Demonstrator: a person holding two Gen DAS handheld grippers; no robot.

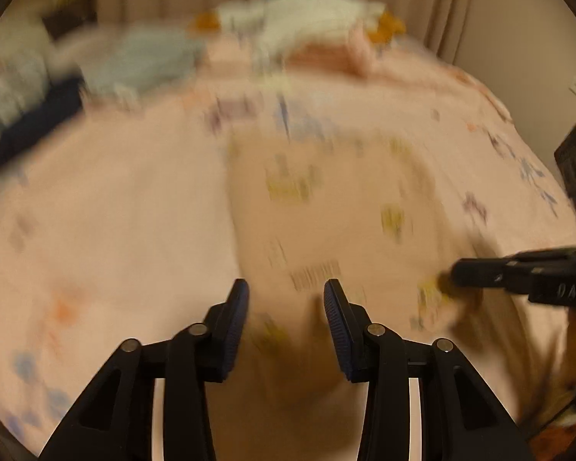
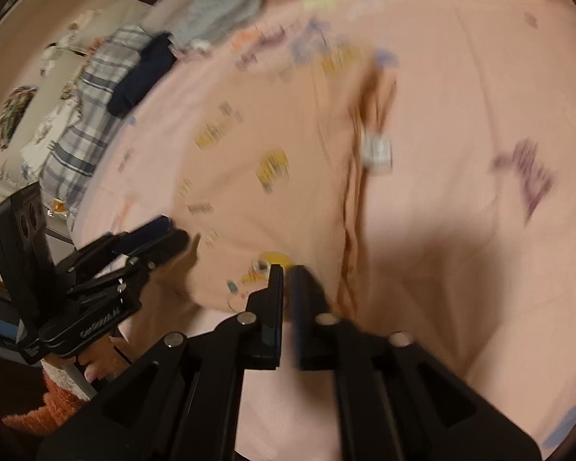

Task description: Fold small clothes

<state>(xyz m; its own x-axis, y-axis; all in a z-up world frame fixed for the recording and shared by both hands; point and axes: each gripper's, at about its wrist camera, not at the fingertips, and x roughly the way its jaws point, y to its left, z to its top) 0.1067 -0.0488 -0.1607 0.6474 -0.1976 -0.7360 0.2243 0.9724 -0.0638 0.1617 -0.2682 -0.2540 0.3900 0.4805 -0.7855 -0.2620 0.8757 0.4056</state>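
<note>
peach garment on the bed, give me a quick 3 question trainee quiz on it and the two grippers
1. True or false: the left gripper is open with the peach garment between its fingers.
2. The right gripper is: A) wide open B) shut on the garment's edge C) out of view
3. Fill in: the garment lies on a pink ____.

Key: 1 true; 2 B; 3 bedspread

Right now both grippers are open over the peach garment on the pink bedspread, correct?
Not quite. The left gripper is open over the peach garment on the pink bedspread, but the right gripper is shut on the garment's near edge, as the right wrist view shows.
</note>
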